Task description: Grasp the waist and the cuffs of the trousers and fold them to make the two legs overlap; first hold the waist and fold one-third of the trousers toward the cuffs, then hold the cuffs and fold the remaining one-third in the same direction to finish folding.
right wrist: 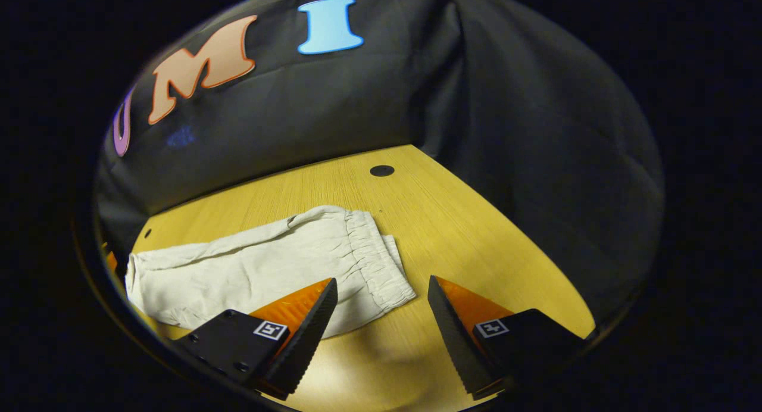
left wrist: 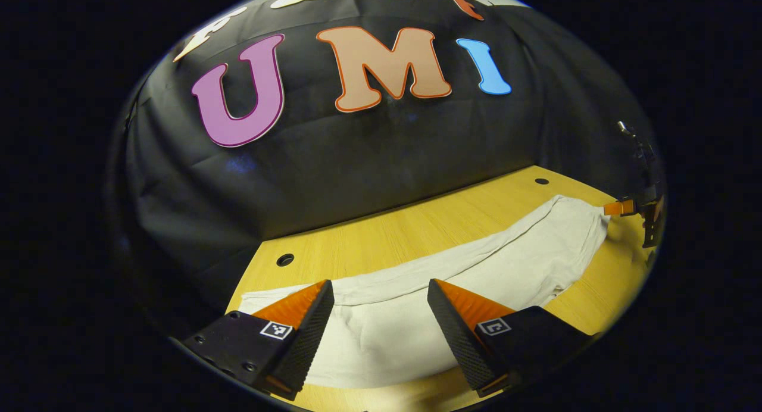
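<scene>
Pale cream trousers lie flat on the wooden table as one long strip. In the left gripper view my left gripper stands open over the near end of the cloth, fabric showing between its fingers without being pinched. The other gripper sits at the strip's far right end. In the right gripper view the trousers stretch away to the left, and their gathered elastic waist is the nearer end. My right gripper is open just at the waist's lower corner, its left finger over the cloth.
The black cloth wall rises close behind the table's far edge and wraps around the right side. Round holes mark the tabletop. Bare wood lies to the right of the waist.
</scene>
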{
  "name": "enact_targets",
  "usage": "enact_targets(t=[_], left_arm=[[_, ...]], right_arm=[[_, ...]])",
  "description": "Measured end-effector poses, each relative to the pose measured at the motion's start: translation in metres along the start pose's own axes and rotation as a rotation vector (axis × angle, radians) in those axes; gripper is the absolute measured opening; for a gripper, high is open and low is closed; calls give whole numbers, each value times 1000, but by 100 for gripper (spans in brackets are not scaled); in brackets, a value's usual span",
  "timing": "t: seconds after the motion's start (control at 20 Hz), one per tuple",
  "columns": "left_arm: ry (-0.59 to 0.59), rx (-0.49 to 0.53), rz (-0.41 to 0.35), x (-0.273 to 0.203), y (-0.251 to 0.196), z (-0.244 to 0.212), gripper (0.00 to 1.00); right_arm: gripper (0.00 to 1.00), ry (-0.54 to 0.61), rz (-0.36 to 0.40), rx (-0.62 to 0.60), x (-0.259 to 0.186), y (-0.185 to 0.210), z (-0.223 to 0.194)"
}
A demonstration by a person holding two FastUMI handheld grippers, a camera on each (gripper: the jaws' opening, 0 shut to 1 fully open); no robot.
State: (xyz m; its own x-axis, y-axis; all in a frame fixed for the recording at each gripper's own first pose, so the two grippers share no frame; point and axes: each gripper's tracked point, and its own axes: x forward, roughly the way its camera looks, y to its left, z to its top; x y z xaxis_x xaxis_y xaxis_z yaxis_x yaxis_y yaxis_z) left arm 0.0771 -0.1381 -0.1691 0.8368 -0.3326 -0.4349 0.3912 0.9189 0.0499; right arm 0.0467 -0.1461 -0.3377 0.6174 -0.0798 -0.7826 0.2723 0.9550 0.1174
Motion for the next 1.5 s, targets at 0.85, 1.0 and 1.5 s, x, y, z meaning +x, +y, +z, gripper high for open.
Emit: enact_targets(t=[0.85,1.0,1.5], left_arm=[[71,-51,125,-30,-12,-17,96],[76,-64,143,-35,-13,-18,96],[77,-93,135,-32,-9,-23,96]], right_arm=[[24,164,69,416,43,-2,-23],[22,148,61,378,35,-8,-20],[21,54,56,382,12,7,16]])
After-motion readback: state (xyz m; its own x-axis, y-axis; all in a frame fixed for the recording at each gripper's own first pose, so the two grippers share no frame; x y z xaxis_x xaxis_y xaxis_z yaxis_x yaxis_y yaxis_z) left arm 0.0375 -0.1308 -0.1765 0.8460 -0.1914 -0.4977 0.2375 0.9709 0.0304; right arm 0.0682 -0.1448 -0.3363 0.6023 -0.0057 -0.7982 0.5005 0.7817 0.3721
